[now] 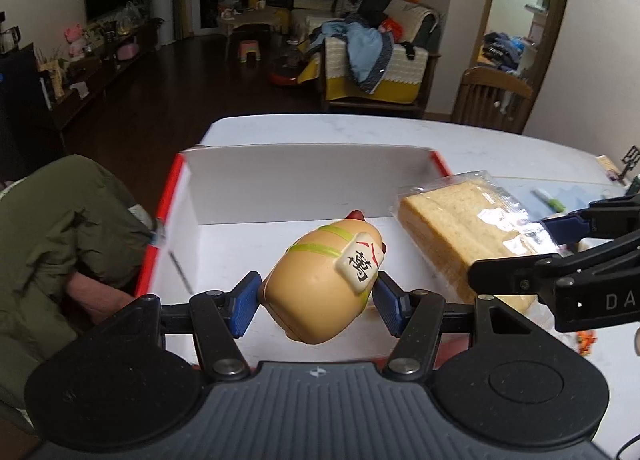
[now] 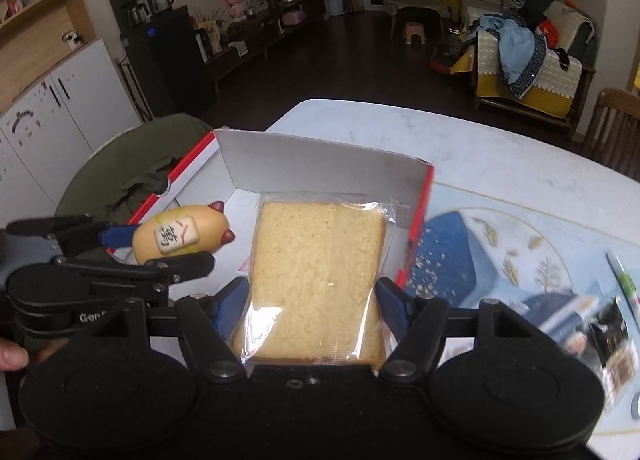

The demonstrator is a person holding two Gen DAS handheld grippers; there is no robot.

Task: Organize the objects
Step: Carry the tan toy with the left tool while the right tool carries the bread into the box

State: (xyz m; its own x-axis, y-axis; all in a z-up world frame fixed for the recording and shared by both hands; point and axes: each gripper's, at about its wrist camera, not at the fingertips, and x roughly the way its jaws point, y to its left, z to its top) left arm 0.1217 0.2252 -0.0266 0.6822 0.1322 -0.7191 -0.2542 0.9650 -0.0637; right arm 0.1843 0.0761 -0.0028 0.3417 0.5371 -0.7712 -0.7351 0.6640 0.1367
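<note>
My left gripper (image 1: pixel 316 302) is shut on a tan ceramic figurine (image 1: pixel 324 284) with green stripes and a white tag, held over the open white box with red sides (image 1: pixel 304 179). My right gripper (image 2: pixel 314 306) is shut on a wrapped slice of bread (image 2: pixel 316 272), held over the same box (image 2: pixel 320 163). In the left wrist view the bread (image 1: pixel 460 236) and the right gripper (image 1: pixel 532 256) are at the right. In the right wrist view the figurine (image 2: pixel 180 236) and the left gripper (image 2: pixel 160 248) are at the left.
The box stands on a white table (image 1: pixel 500 147) near its left edge. A chair with a green jacket (image 1: pixel 60 227) is left of the table. A patterned mat (image 2: pixel 500 244), a green pen (image 2: pixel 624 284) and small items lie right of the box. A wooden chair (image 1: pixel 492 99) stands beyond the table.
</note>
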